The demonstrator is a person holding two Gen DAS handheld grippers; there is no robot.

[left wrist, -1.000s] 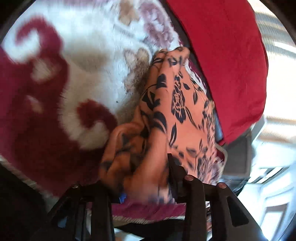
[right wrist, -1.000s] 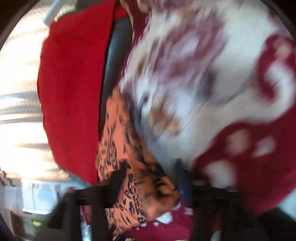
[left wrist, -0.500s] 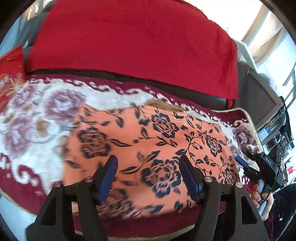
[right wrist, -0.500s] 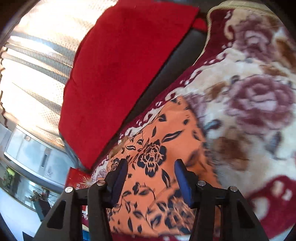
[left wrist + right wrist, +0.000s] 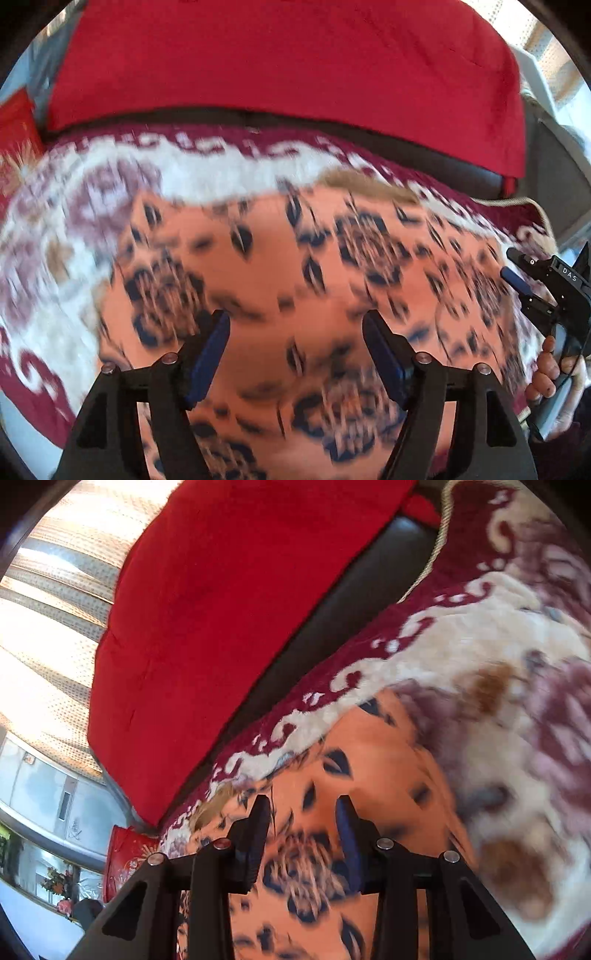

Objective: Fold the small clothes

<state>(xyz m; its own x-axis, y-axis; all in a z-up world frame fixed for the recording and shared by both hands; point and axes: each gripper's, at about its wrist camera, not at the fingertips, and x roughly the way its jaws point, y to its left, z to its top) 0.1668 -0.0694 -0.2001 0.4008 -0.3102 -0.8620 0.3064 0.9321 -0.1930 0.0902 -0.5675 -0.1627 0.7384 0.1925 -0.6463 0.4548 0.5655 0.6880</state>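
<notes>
The left gripper (image 5: 295, 343) hung with fingers spread and empty, as did the right gripper (image 5: 301, 827). Bunched in both a second before, the orange floral garment (image 5: 295, 258) now lay spread flat along the plush blanket's (image 5: 221, 173) rear edge, ready for folding.

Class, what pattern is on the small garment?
Orange garment with dark blue flowers; clearest in right wrist view.

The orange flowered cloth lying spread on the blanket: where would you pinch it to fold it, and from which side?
Judging by how flat the orange flowered cloth lies, its edges are probably the only pinchable parts. The right tool hangs open above one end; slide a finger under that border from outside. The left tool is open over the middle.
</notes>
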